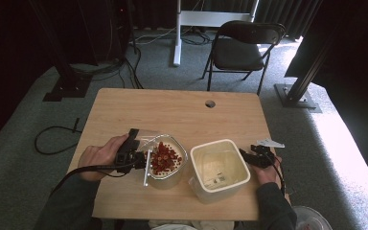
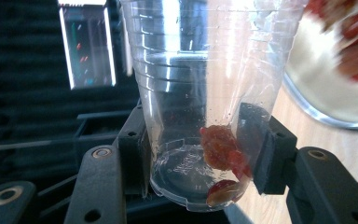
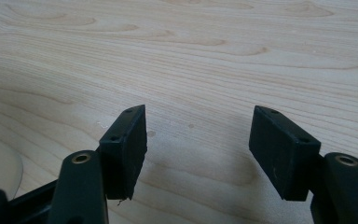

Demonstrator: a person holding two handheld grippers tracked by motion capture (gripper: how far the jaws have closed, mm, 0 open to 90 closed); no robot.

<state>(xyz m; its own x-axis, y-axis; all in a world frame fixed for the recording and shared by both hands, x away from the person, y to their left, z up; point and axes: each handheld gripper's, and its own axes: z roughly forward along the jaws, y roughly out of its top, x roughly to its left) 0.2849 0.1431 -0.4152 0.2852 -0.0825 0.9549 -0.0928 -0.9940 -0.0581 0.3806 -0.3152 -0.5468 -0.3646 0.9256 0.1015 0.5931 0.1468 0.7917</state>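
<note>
From the high view, my left gripper (image 1: 141,160) sits near the tabletop's (image 1: 172,108) left edge, clamped on a clear plastic cup (image 1: 148,143) tipped on its side, its mouth at the glass bowl (image 1: 178,168) — that bowl holds a heap of red dried fruit (image 1: 165,157) and stands toward the front edge, left of centre. Just right of it stands an empty cream square container (image 1: 219,168). My right gripper (image 1: 248,157) rests by the right edge, jaws pointing at that container's right wall and holding nothing.

In the left gripper view, both pads (image 2: 261,140) press the cup's (image 2: 200,93) lower walls; a few red pieces (image 2: 220,148) cling near its base, and the bowl's rim (image 2: 326,119) curves at right.

In the right gripper view, the jaws stand well apart over bare wood (image 3: 191,60) — nothing between them.
</note>
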